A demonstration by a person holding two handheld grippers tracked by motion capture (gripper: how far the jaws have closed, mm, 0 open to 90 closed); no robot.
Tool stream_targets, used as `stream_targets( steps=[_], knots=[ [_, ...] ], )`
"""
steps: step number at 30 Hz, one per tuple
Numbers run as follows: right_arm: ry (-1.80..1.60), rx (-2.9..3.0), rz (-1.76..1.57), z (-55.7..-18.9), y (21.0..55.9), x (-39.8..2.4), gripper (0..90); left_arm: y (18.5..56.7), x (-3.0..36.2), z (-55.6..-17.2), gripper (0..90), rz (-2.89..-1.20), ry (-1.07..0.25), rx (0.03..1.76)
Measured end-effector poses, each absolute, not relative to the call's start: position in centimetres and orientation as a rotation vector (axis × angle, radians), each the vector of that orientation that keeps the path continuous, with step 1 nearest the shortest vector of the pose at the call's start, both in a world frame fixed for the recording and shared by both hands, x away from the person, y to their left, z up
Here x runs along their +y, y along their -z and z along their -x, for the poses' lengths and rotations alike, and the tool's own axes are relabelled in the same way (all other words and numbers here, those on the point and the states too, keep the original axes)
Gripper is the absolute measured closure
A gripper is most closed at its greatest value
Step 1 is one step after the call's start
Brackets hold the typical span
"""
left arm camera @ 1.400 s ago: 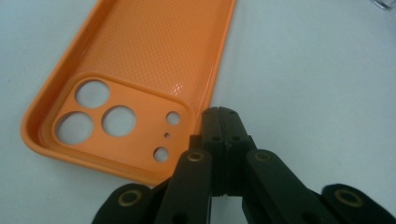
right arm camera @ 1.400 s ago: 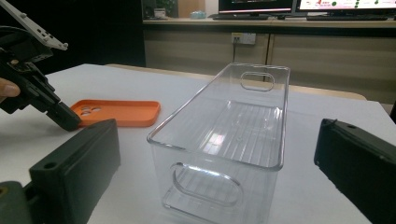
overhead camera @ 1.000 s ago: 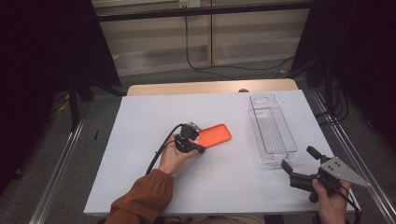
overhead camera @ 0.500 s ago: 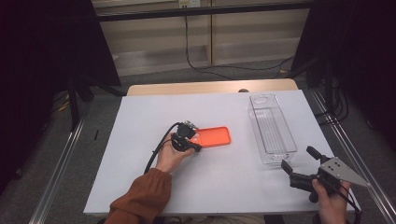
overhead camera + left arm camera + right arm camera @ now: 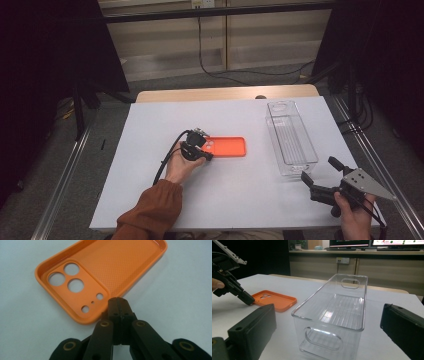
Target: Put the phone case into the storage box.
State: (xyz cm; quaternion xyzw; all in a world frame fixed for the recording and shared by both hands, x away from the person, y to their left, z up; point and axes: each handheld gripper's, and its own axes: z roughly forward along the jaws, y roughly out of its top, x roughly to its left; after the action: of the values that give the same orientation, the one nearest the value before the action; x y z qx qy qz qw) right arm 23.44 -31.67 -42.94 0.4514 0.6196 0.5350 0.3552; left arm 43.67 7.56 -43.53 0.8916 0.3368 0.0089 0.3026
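Note:
An orange phone case [image 5: 227,146] lies flat on the white table, inner side up, camera holes toward my left gripper [image 5: 209,155]. That gripper is shut, its jaws pressed together with nothing between them. In the left gripper view the tips of the left gripper [image 5: 119,301] touch the case [image 5: 120,267] at the rim of its camera end. My right gripper [image 5: 319,169] stands open near the front right corner, aimed at the near end of a clear plastic bin [image 5: 291,135]. In the right gripper view, the right gripper [image 5: 328,335] frames the empty bin [image 5: 329,307], with the case [image 5: 277,300] and left gripper [image 5: 249,300] beyond.
The white sheet [image 5: 150,190] covers most of the table, and a wooden strip [image 5: 225,94] shows at its far edge. Metal rails [image 5: 65,185] run along both sides. The left gripper's black cable [image 5: 167,160] loops over the sheet beside the hand.
The orange case lay slanted a second ago and now lies straight across the table. The left gripper has shifted slightly at the case's left end. The right gripper has kept still.

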Motion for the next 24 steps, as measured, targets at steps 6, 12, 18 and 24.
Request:
stream_targets(
  steps=[6, 12, 18, 24],
  knots=[
    [-1.382, 1.601, -1.166, -23.4, 42.9, -31.7, 0.0, 43.5, 8.1, -44.0, 90.0, -2.348, -0.026, 0.908],
    [-1.381, 1.602, -1.166, -23.4, 42.9, -31.7, 0.0, 43.4, 8.5, -44.2, 90.0, -2.330, -0.034, 0.932],
    [-1.383, 1.601, -1.165, -23.4, 42.9, -31.7, 0.0, 43.4, 8.9, -44.4, 90.0, -2.312, -0.043, 0.956],
    [-1.380, 1.603, -1.164, -23.4, 42.9, -31.7, 0.0, 43.4, 9.1, -44.6, 90.0, -2.305, -0.063, 0.964]
  ],
)
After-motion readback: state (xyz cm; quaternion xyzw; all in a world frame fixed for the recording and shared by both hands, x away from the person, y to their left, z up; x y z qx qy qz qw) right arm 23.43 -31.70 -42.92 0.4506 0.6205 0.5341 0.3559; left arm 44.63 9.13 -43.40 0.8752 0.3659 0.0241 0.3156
